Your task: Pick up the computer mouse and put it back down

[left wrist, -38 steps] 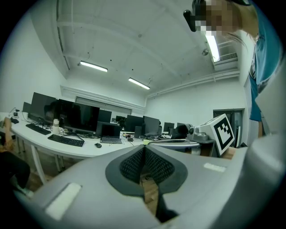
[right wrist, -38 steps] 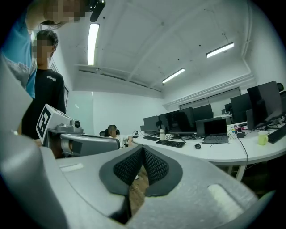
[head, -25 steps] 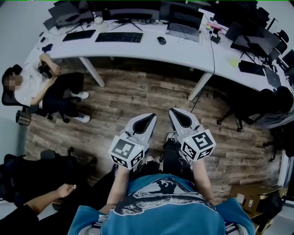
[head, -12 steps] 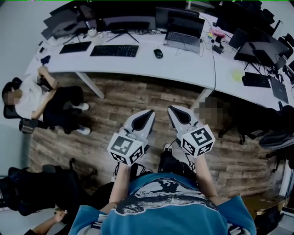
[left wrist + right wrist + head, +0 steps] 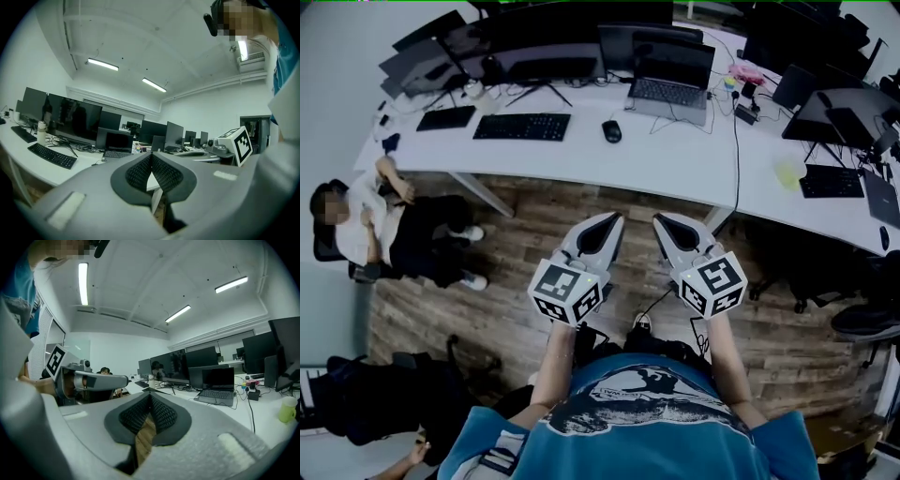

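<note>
The head view looks steeply down from above the person, close over the left gripper (image 5: 609, 223) and right gripper (image 5: 662, 221), with the wooden floor (image 5: 525, 216) beneath and the white counter (image 5: 675, 159) farther off across the top. Each gripper view sits right behind its own fingers (image 5: 138, 171), low and roughly level, facing that counter. All three views share the laptop (image 5: 667, 89) on it, and each gripper view catches the other gripper at its edge.
</note>
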The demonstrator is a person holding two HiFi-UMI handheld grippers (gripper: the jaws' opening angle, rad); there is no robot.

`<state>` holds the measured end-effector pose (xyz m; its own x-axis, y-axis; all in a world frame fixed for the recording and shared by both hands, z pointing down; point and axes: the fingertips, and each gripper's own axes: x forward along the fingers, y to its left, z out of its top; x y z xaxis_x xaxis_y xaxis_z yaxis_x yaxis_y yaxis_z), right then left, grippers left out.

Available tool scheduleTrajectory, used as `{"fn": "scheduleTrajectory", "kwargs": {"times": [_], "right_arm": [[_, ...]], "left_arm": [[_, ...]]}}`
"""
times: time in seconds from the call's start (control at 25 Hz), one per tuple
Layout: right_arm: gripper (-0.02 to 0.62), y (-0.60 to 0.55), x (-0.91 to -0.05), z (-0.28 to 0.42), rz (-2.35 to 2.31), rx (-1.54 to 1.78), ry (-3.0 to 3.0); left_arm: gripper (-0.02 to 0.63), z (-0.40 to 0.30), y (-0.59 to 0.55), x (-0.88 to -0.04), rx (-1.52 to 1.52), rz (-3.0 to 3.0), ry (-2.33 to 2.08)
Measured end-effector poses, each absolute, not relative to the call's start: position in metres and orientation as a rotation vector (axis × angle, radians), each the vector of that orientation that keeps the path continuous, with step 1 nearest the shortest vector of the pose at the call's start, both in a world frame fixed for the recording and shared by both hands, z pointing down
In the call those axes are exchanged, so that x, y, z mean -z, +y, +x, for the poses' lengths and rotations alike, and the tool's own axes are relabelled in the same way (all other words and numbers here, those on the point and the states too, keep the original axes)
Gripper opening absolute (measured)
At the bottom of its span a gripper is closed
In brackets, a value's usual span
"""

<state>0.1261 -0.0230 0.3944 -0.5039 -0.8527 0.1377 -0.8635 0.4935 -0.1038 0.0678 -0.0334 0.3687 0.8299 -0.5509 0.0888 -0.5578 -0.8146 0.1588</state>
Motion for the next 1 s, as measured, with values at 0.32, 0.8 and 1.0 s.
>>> {"fn": "scheduleTrajectory", "kwargs": {"times": [0.32, 0.8, 1.0], "right_arm": [[0.002, -0.048, -0.403, 0.160, 1.558, -0.282, -2.665], [0.002, -0.076, -0.407, 0.154, 1.583, -0.296, -2.586], [0.002, -0.107, -0.409, 0.135, 1.642, -0.302, -2.545]], "left_arm": [[0.012, 0.100, -0.049, -0.379, -0.131, 2.832, -0.853], [0.012, 0.083, -0.082, -0.381, -0.090, 2.806, -0.837], [0.012, 0.066, -0.118, -0.363, -0.033, 2.876, -0.765]]}}
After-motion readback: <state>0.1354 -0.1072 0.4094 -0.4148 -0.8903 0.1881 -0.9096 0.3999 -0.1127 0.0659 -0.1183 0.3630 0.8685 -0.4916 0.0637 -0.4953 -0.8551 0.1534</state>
